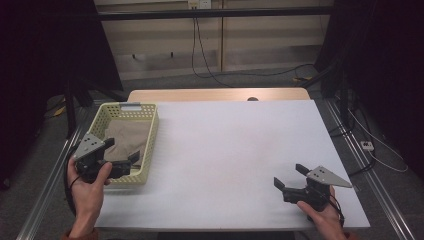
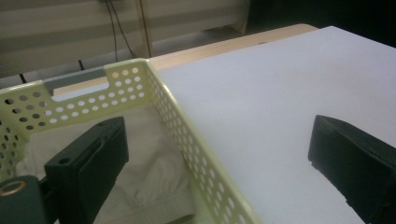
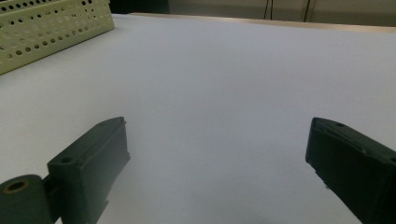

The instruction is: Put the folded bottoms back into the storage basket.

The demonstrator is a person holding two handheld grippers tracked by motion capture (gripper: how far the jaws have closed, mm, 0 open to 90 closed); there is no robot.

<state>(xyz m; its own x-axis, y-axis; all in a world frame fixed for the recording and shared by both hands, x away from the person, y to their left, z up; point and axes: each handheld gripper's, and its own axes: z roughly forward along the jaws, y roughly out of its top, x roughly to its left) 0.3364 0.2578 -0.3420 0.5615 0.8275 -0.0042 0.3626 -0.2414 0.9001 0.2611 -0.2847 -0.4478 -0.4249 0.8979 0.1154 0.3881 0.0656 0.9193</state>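
A folded beige cloth (image 1: 129, 139) lies inside the pale yellow perforated basket (image 1: 151, 131) at the left of the white surface (image 1: 230, 155), and the left hand-held gripper (image 1: 121, 156) hovers over the basket's near end, jaws spread wide with one above the cloth and the other outside the basket wall. To take the cloth cleanly, it should probably shift inward so both jaws clear the wall, then descend onto a raised fold. The right hand-held gripper (image 1: 290, 175) rests wide and empty, well apart near the surface's right front.
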